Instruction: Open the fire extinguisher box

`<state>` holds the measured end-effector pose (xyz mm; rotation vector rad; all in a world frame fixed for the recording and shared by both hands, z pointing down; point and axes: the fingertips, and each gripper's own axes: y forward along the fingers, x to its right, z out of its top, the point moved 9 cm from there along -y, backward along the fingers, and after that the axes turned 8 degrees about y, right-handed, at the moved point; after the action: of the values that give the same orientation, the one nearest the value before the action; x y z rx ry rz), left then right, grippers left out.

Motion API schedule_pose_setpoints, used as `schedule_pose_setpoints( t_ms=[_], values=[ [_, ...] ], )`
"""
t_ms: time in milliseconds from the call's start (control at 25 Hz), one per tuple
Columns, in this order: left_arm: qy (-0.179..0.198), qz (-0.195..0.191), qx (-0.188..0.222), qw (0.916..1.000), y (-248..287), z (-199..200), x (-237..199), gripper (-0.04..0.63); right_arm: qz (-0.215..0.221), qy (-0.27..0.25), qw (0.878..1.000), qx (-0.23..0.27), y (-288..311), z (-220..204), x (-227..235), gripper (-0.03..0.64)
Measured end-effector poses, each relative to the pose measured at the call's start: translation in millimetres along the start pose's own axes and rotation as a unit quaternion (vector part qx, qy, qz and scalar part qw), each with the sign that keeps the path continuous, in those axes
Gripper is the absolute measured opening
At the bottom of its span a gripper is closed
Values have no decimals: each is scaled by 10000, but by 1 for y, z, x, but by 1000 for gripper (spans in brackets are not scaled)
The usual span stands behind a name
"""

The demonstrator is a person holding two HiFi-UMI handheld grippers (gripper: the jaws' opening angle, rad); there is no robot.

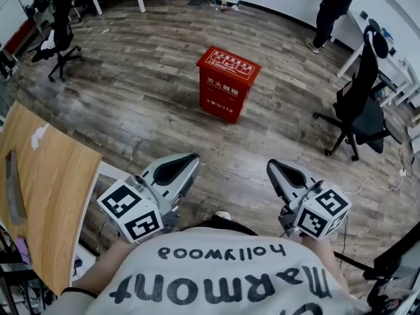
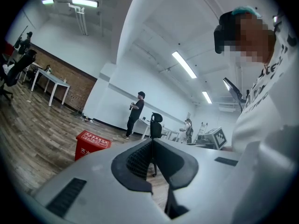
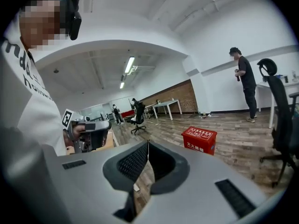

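The red fire extinguisher box (image 1: 228, 84) stands by itself on the wooden floor (image 1: 144, 104), out in the middle of the room. Its lid (image 1: 228, 65) is on top and looks shut, so the job has not started. The person is well away from the box and holds both tools close to the chest, pointing out toward it. I think this is just how you carry them while you walk over. The left gripper (image 1: 187, 163) is closed tight with nothing in it, and its two dark pads sit flat against each other. The right gripper (image 1: 275, 169) is the same, closed and empty, and it tips down a little toward the floor. There is nothing to grab yet, so closed makes sense for now. I think one will have to open when it gets near the lid. The floor is dark wood boards with lots of bare room around the box, so nothing blocks the way. A light wooden worktop (image 1: 46, 195) is on the person's left. A black office chair (image 1: 361, 104) stands to the right and another chair (image 1: 62, 35) far off to the left. Someone else (image 1: 335, 5) stands near the white wall at the back.
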<state>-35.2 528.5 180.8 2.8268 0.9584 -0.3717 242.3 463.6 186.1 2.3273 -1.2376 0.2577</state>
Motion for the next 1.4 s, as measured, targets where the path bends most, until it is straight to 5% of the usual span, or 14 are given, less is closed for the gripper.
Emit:
schedule_pose_setpoints(
  t_ms=[440,960,1400],
  values=[
    [-81,168,161,9997,55,-7,5,9,12,-1151,9914,-616,-4,8,46,9],
    [-29,416,-53,9991,58,-8,12,9,265,-358,9990,-53,1,14,75,9],
    [-462,438,-75,9979,60,-14,-20,9,228,-54,9994,-237,30,11,82,9]
  ],
)
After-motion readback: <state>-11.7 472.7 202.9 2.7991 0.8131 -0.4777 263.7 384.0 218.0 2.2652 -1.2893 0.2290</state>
